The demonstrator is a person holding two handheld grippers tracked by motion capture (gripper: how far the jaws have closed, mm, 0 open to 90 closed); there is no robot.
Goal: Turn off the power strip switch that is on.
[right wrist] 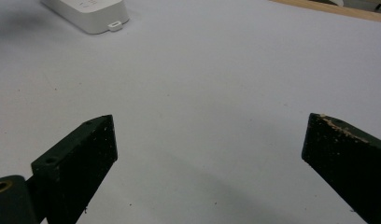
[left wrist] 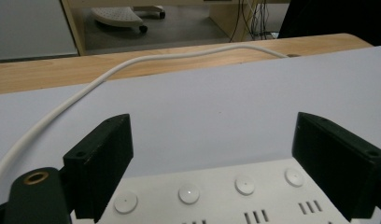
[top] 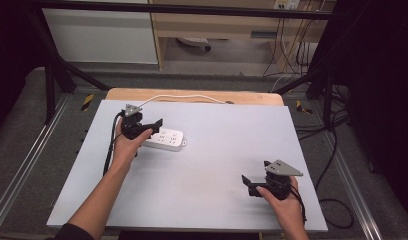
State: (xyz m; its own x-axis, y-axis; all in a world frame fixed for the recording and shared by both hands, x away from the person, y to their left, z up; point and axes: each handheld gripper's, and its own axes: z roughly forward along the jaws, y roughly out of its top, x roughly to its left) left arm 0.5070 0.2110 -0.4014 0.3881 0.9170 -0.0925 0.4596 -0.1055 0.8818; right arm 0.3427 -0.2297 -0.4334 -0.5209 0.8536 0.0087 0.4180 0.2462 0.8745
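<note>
A white power strip (top: 164,138) lies flat on the pale sheet (top: 217,160), left of the middle. Its white cord (top: 182,96) runs off over the back edge. My left gripper (top: 151,127) sits right at the strip's near-left end. In the left gripper view its jaws stand wide apart over the strip (left wrist: 216,196), whose round buttons and slots show between them; I see no pad pressing on it, and the cord (left wrist: 86,88) curves away behind. My right gripper (top: 252,175) rests near the front right, open over bare sheet (right wrist: 209,149), with the strip (right wrist: 88,11) far off.
The pale sheet covers a wooden tabletop (top: 192,95) whose back edge shows beyond it. Black frame bars (top: 52,75) stand at both back corners. Loose black cables (top: 337,205) lie on the floor to the right.
</note>
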